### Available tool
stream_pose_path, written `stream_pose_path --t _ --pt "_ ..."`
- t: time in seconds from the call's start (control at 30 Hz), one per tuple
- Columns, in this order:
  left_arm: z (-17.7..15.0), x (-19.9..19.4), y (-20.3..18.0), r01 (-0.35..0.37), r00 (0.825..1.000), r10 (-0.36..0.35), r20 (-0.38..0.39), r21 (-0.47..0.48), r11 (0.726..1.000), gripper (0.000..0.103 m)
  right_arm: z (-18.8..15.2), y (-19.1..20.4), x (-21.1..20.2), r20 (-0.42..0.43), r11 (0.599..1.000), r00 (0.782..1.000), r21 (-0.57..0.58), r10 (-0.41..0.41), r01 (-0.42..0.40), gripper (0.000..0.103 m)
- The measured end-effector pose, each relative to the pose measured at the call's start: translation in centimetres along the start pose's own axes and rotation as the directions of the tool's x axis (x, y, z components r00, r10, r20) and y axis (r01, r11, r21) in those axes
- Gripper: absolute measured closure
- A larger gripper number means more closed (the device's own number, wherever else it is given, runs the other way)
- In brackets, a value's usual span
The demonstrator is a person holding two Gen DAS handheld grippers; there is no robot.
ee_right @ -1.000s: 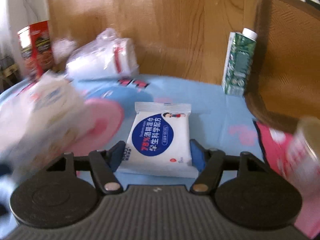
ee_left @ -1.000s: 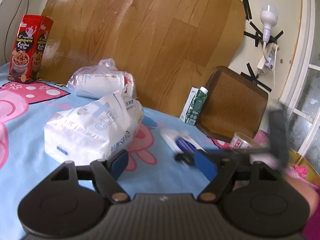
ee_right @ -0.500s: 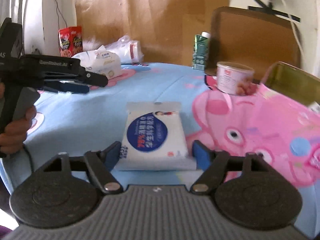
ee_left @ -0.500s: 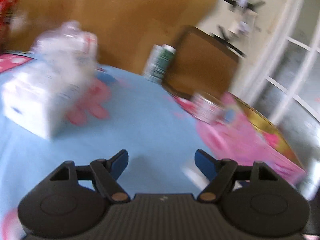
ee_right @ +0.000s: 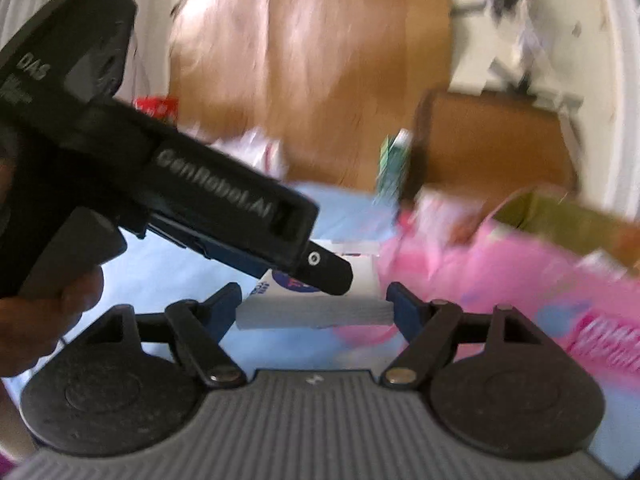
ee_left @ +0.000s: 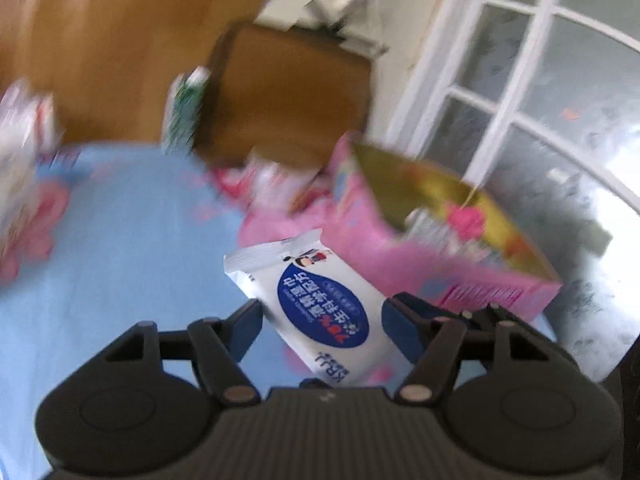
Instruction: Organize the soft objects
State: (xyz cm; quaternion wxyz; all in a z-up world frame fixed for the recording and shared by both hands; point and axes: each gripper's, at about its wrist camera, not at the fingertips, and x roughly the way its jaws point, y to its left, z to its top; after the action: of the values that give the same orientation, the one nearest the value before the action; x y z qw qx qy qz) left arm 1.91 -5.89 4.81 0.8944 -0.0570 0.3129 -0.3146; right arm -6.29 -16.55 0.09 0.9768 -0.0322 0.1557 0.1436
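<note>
A white wet-wipes pack with a blue oval label (ee_left: 320,300) lies between the open jaws of my left gripper (ee_left: 322,322), tilted, above the blue cloth. In the right wrist view the same pack (ee_right: 316,306) sits between the jaws of my right gripper (ee_right: 314,306), which is shut on it by its edges. The left gripper (ee_right: 328,276) crosses in from the left, its tip over the pack. A pink box with a gold inside (ee_left: 440,240) stands open just right of the pack.
A green carton (ee_left: 184,108) and a brown woven board (ee_left: 288,92) stand at the back by the wooden panel. White tissue bags (ee_left: 20,140) are at far left. A small round tub (ee_left: 276,180) sits by the box. A window is at right.
The right gripper carried the pack toward the pink box. The left gripper swung right, away from the tissue bags, and now reaches over the pack.
</note>
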Motion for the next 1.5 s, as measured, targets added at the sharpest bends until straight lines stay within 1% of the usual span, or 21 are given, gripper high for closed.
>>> stream_pose_path --t 0.07,0.13,0.23,0.3,0.33,0.37,0.43,0.5,0.53,0.6,0.63,0.8,0.93,1.03,1.1,1.13,1.17,1.2,1.33,1.4,1.5 --pt "1.8 0.7 -2.1 0.020 0.999 -0.022 0.032 0.065 0.998 0.036 0.9 -1.2 -1.0 0.062 0.999 0.997 0.011 -0.049 0.049 0.022" --pt "3.4 2.2 -4.5 0.041 0.998 -0.046 0.039 0.125 0.991 0.036 1.8 -2.8 -1.8 0.111 0.994 0.987 0.023 -0.112 0.110 0.022" --pt "5.4 5.3 -7.7 0.085 0.995 -0.094 0.041 0.184 0.979 0.036 2.6 -5.7 -2.4 0.137 0.979 0.969 0.062 -0.203 0.196 0.022" --pt "6.5 7.7 -9.7 0.093 0.993 -0.108 0.054 0.221 0.971 0.031 3.0 -8.3 -2.5 0.127 0.964 0.958 0.106 -0.258 0.245 0.022" --pt "7.0 9.2 -10.7 0.095 0.991 -0.115 0.065 0.250 0.964 0.023 3.3 -10.0 -2.2 0.112 0.954 0.953 0.132 -0.283 0.268 0.022" --pt "7.5 10.7 -11.5 0.092 0.992 -0.113 0.062 0.276 0.957 0.021 3.7 -11.3 -1.7 0.103 0.944 0.946 0.157 -0.308 0.290 0.021" --pt "8.2 13.8 -12.2 0.039 0.997 -0.058 0.053 0.309 0.950 0.024 4.4 -14.1 0.4 0.077 0.915 0.926 0.201 -0.370 0.349 0.020" --pt "8.4 15.6 -12.7 -0.019 0.999 0.008 0.036 0.317 0.948 0.029 4.7 -15.8 2.9 0.012 0.894 0.910 0.188 -0.415 0.406 0.020" --pt "8.3 15.8 -12.6 -0.019 1.000 0.011 0.027 0.303 0.953 0.030 4.6 -16.5 3.9 -0.014 0.886 0.902 0.184 -0.431 0.427 0.020" --pt "7.8 14.7 -11.8 0.020 0.999 -0.028 0.027 0.274 0.961 0.027 4.1 -16.9 3.8 -0.019 0.878 0.900 0.211 -0.436 0.430 0.020" --pt "7.5 14.3 -11.6 0.023 0.999 -0.032 0.031 0.269 0.963 0.026 3.4 -16.7 2.7 0.008 0.881 0.904 0.227 -0.427 0.415 0.020" --pt "6.4 11.6 -10.9 0.020 0.999 -0.027 0.025 0.240 0.971 0.026 2.0 -15.4 -0.2 0.056 0.868 0.900 0.297 -0.433 0.399 0.020" --pt "5.7 8.2 -10.9 0.016 0.998 -0.029 0.056 0.227 0.974 0.023 1.5 -14.1 -2.4 0.076 0.850 0.890 0.341 -0.450 0.400 0.021" --pt "5.0 6.1 -10.4 -0.011 0.997 -0.005 0.071 0.224 0.975 0.023 1.1 -13.2 -4.2 0.087 0.834 0.880 0.372 -0.468 0.407 0.021" --pt "4.3 5.1 -9.7 -0.033 0.998 0.020 0.063 0.213 0.976 0.023 1.2 -12.6 -5.3 0.097 0.827 0.871 0.381 -0.481 0.414 0.021" --pt "3.8 4.7 -9.2 -0.054 0.997 0.043 0.057 0.209 0.976 0.021 1.1 -12.3 -5.8 0.103 0.825 0.869 0.385 -0.484 0.414 0.021" --pt "3.5 4.3 -8.8 -0.064 0.997 0.053 0.059 0.197 0.978 0.015 1.0 -12.1 -6.1 0.108 0.822 0.867 0.393 -0.486 0.412 0.021" --pt "3.1 3.9 -8.3 -0.081 0.996 0.071 0.058 0.183 0.980 0.014 1.0 -11.9 -6.3 0.110 0.818 0.867 0.407 -0.486 0.406 0.020" --pt "1.7 2.3 -6.6 -0.133 0.991 0.125 0.053 0.167 0.977 0.014 0.2 -10.9 -5.9 0.058 0.799 0.889 0.467 -0.454 0.378 0.020" --pt "1.2 1.8 -5.6 -0.168 0.986 0.161 0.051 0.161 0.973 0.012 -0.1 -10.1 -5.6 0.048 0.806 0.905 0.477 -0.422 0.350 0.020" --pt "0.7 1.1 -3.8 -0.196 0.981 0.192 0.042 0.128 0.972 0.012 0.3 -8.8 -5.0 0.038 0.825 0.913 0.446 -0.405 0.347 0.020"
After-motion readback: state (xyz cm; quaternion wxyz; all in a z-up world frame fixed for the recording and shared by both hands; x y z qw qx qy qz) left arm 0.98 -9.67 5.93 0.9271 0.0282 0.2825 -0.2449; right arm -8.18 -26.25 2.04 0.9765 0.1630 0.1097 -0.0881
